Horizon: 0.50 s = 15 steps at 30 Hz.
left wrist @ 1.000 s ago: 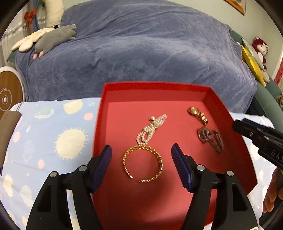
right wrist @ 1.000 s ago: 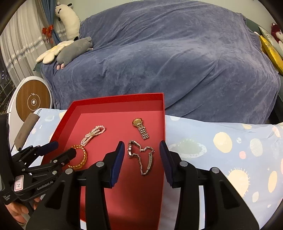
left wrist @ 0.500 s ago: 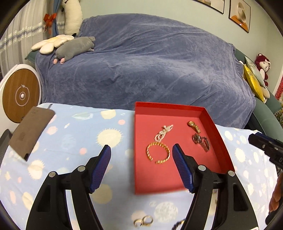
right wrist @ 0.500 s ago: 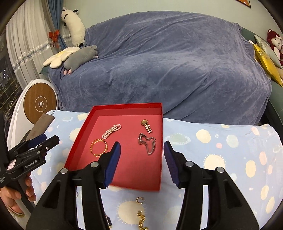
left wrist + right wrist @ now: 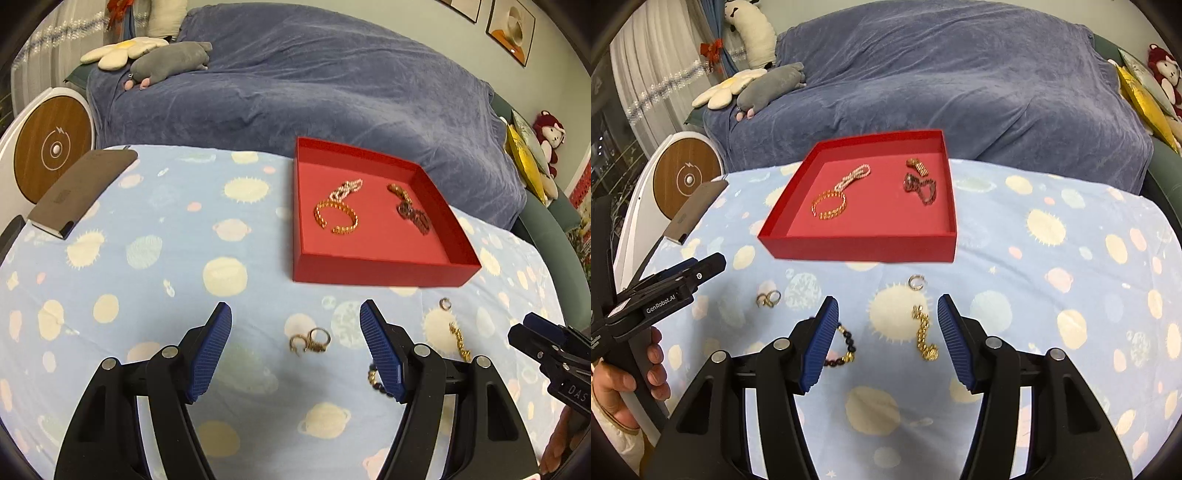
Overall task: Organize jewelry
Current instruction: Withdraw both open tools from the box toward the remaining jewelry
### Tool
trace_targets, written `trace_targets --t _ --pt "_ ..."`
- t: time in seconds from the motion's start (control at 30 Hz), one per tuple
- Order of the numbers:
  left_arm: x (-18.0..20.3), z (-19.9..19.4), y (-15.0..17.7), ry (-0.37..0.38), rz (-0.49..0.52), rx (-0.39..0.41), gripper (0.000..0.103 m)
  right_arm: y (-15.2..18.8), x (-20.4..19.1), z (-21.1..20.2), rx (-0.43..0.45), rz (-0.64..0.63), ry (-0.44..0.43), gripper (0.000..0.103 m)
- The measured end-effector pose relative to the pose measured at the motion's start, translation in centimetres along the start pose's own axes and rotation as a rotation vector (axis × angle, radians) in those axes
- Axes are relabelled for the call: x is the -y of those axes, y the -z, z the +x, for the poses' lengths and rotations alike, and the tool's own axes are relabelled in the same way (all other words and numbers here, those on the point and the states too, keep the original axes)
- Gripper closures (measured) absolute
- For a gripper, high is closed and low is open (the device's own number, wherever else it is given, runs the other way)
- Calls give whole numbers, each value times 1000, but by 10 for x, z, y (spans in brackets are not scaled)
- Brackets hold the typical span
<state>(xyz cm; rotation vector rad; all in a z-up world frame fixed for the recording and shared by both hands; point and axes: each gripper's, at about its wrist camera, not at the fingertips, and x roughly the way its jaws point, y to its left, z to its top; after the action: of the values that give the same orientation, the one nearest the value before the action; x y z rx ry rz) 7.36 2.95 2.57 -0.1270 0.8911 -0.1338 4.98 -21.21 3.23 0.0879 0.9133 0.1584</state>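
Note:
A red tray [image 5: 376, 271] [image 5: 857, 249] on the blue cloth holds a gold bangle [image 5: 336, 219] [image 5: 829, 206], a pearl strand [image 5: 347, 188] [image 5: 855, 176] and two watches [image 5: 412, 212] [image 5: 919, 182]. In front of it lie gold rings [image 5: 310, 340] [image 5: 768, 298], a single ring [image 5: 446, 303] [image 5: 916, 282], a gold chain [image 5: 459, 341] [image 5: 925, 338] and a dark bead bracelet [image 5: 376, 382] [image 5: 842, 349]. My left gripper [image 5: 295, 347] is open and empty around the gold rings. My right gripper [image 5: 886, 339] is open and empty over the chain and bead bracelet.
A brown notebook [image 5: 81, 190] [image 5: 694, 208] lies at the table's far left edge. A round wooden device [image 5: 51, 149] [image 5: 687, 181] stands beside it. A blue-covered sofa [image 5: 314, 85] with plush toys [image 5: 170, 61] is behind the table.
Both grippers have pulled back from over the tray toward the near side of the table. The loose jewelry in front of the tray has come into view.

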Motion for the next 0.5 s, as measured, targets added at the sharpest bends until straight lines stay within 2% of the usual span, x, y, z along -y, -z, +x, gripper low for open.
trace_targets --t 0.13,0.3,0.5 --pt "0 6 18 -37 64 -20 34 15 -7 23 -63 -35 0 59" --pt "-5 14 28 -2 74 -60 34 29 -17 50 -122 -57 -11 67" --pt "-11 23 31 -12 89 -80 34 33 -24 66 -144 -91 -16 72"
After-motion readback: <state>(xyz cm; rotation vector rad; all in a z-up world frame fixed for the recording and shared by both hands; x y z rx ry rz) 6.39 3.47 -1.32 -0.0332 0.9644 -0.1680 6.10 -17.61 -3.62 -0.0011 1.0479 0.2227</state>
